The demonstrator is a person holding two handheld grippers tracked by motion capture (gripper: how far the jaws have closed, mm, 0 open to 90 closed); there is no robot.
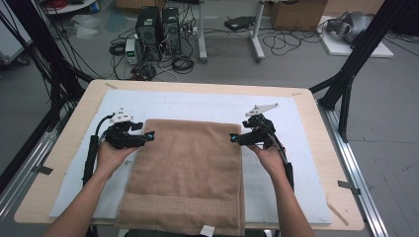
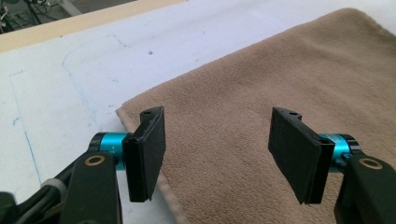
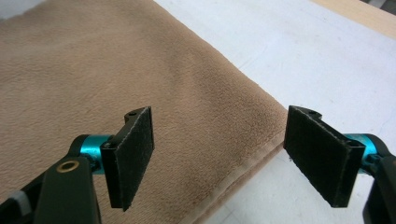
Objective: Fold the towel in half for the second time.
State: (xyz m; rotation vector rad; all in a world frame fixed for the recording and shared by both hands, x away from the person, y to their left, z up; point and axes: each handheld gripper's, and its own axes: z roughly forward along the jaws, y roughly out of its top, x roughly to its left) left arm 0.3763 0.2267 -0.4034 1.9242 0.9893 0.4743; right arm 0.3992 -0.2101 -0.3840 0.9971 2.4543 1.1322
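A tan towel [image 1: 188, 173] lies flat on the white mat [image 1: 296, 163], folded into a long rectangle that reaches the table's near edge. My left gripper [image 1: 149, 136] hovers at the towel's far left corner, jaws open, nothing between them. In the left gripper view that gripper [image 2: 217, 154] straddles the towel's [image 2: 261, 93] corner edge. My right gripper [image 1: 232, 138] hangs at the far right corner, also open and empty. In the right gripper view the gripper [image 3: 224, 156] has the towel's [image 3: 116, 70] hemmed right edge running between the pads.
The mat covers a wooden table [image 1: 74, 133] with bare margins on both sides. Black frame posts [image 1: 346, 84] stand at the table's right and left. Computer towers [image 1: 158, 29], cables and boxes sit on the floor beyond. A white tag [image 1: 207, 230] pokes out at the towel's near edge.
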